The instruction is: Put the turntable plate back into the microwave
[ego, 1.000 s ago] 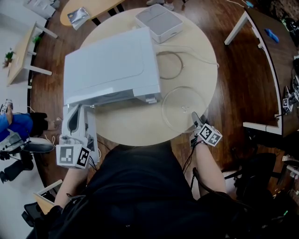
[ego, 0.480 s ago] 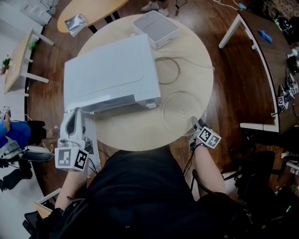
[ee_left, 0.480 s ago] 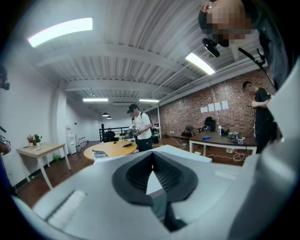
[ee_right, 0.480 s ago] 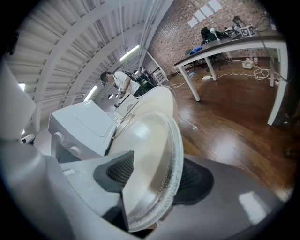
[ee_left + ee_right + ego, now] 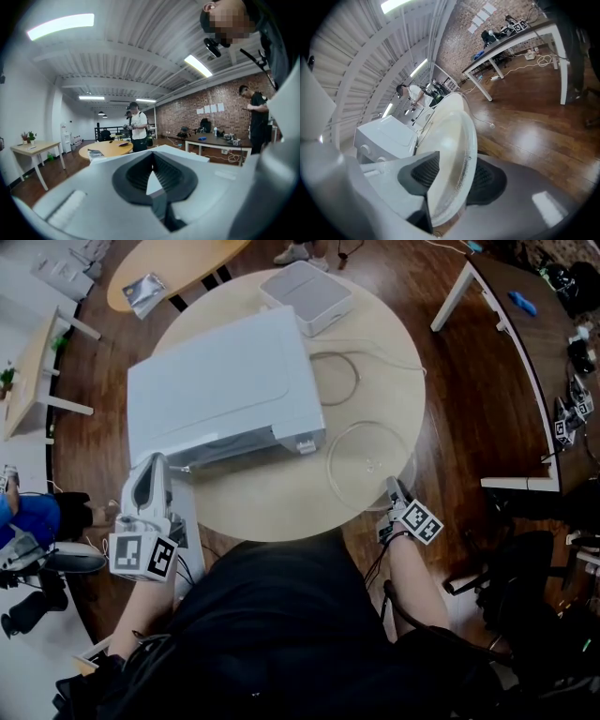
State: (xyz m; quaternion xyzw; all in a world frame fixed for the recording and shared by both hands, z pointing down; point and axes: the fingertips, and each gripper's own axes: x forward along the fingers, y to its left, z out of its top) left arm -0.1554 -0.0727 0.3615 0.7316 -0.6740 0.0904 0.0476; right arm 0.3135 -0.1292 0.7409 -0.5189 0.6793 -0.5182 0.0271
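Round table [image 5: 281,507], wood floor [image 5: 450,381]; your right gripper [image 5: 391,487], jaws just closing, clamps the turntable plate [image 5: 361,460]; left gripper [image 5: 155,465] jaws together; microwave [image 5: 220,381] interior hidden.

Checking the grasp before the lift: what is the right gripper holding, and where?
The turntable plate, by its near rim; the right gripper has just been closing its jaws onto it.

Head view hangs right over the person and stares almost straight down, far enough back to fit the whole round table [image 5: 281,507]. Left gripper view sits low off the table's near-left edge, roughly level, with the microwave door [image 5: 152,185] edge right at the lens and the room behind. Right gripper view is rolled sideways at the near-right edge, turntable plate [image 5: 450,150] filling it up close. It shares that plate and the microwave [image 5: 386,136] with the head view.
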